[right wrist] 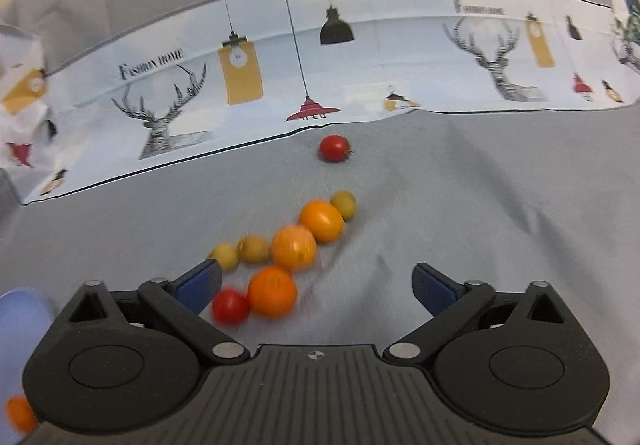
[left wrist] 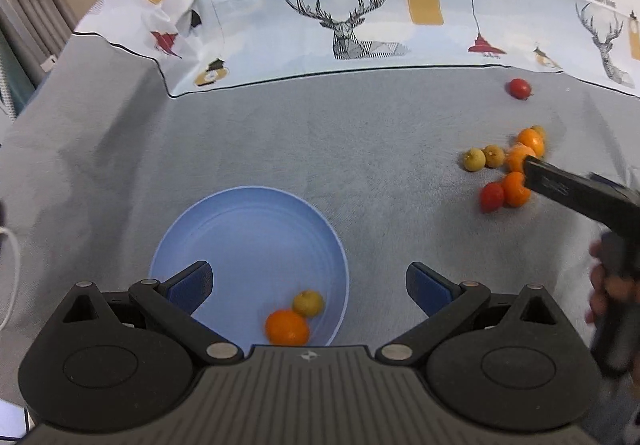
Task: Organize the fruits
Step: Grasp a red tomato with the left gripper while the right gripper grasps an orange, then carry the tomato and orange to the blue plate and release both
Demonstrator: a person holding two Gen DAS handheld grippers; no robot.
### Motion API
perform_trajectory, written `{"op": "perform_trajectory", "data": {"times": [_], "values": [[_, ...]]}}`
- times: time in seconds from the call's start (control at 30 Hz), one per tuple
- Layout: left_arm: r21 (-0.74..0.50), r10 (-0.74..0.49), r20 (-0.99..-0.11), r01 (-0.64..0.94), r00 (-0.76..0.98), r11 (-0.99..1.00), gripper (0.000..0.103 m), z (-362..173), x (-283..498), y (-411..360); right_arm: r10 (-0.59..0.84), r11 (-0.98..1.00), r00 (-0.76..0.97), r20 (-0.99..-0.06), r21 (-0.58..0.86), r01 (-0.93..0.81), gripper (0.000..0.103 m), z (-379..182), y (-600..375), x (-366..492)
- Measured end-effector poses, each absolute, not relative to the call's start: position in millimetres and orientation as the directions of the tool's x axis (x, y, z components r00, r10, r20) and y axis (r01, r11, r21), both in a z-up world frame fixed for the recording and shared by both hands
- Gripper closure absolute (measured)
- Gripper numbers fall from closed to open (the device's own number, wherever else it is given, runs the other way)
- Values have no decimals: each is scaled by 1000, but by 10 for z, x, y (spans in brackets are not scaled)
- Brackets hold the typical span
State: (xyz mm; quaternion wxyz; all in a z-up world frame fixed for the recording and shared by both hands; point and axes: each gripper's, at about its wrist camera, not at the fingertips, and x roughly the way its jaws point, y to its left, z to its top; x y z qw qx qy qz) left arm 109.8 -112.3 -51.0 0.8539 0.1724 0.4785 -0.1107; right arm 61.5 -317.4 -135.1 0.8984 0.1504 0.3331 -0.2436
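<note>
My blue bowl (left wrist: 248, 229) sits near the front edge of the grey cloth-covered table (left wrist: 320, 133), holding one orange (left wrist: 287, 327) touching a yellow-green fruit (left wrist: 308, 303). My left gripper (left wrist: 308, 285) hangs over it, jaws apart and empty. The loose fruit cluster (right wrist: 288, 245) lies toward the right side; my right gripper (right wrist: 316, 287) spreads wide over it, gripping nothing. One red tomato (right wrist: 334, 148) sits apart by the printed cloth (right wrist: 280, 77).

Grey cloth surface (left wrist: 280, 149) carries bowl (left wrist: 208, 221), loose fruits (right wrist: 294, 247).
</note>
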Motion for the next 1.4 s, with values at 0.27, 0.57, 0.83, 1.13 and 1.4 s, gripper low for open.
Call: {"op": "perform_trajectory", "data": {"times": [0.27, 0.57, 0.83, 1.13, 1.4], "values": [[175, -67, -879, 449, 473, 876, 0, -827, 1366, -1573, -275, 825, 640, -717, 166, 541, 53, -1794, -3420, 1125], [93, -159, -923, 602, 352, 793, 0, -1321, 1560, -2388, -349, 802, 657, -668, 150, 579, 64, -1572, -3660, 352], [99, -115, -948, 619, 297, 779, 5, -1637, 1809, -2625, -366, 743, 647, -669, 209, 636, 64, -1838, -4025, 209], [62, -174, -941, 652, 291, 756, 71, -1591, 1812, -2680, -401, 759, 644, -651, 157, 632, 64, -1875, -4042, 330], [51, -232, -896, 607, 378, 793, 71, -964, 1476, -2199, -413, 775, 697, -587, 176, 607, 64, -1774, -3984, 245]]}}
